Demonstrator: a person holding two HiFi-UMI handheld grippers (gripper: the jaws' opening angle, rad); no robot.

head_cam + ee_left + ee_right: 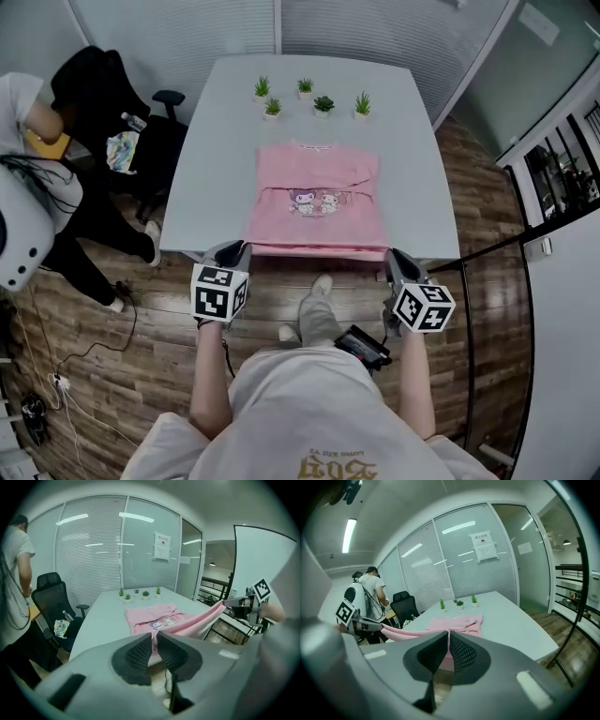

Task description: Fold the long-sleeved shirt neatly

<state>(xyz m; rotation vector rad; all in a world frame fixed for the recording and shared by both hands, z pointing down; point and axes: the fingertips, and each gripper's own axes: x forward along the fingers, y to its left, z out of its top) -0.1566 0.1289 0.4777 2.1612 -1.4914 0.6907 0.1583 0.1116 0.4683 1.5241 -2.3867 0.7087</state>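
The left claw [234, 249] is shut on the near left corner of the pink long-sleeved shirt [319, 202]; the right claw [392, 255] pinches the near right corner in the same way; thin pink cloth shows between both pairs of pads. The hem [201, 620] stretches as a band from one claw to the other, raised off the near edge of the desk [225, 141]; the rest of the shirt lies flat ahead of both claws, sleeves [361, 183] apparently tucked across the chest.

Each grip looks thin, so a corner could slip free if the band is pulled tighter; uneven travel of the two claws would likely skew the fold; a fast sweep may drag the body and untuck the sleeves; the potted plants [309, 97], well beyond the collar, seem safe.
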